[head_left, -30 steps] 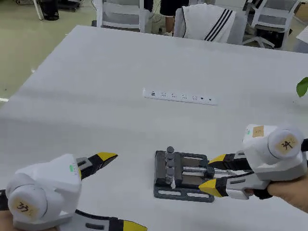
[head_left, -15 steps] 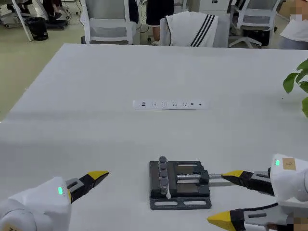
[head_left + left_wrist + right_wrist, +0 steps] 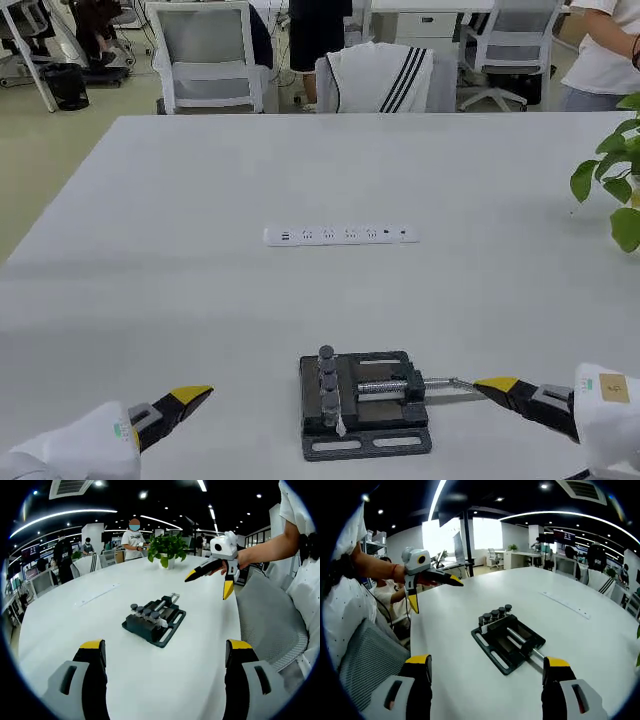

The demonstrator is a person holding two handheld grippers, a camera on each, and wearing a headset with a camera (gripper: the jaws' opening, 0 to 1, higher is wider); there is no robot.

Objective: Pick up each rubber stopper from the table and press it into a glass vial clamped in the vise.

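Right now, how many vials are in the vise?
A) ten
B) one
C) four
C: four dark-topped vials stand in a row, clamped in the vise.

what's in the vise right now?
Clamped in the vise, four vials stand in a row, each capped by a dark stopper. The vise's jaws cover their lower parts; contents can't be told.

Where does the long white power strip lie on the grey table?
In the head view the long white power strip lies flat mid-table, straight beyond the small black vise and apart from it, toward the chairs.
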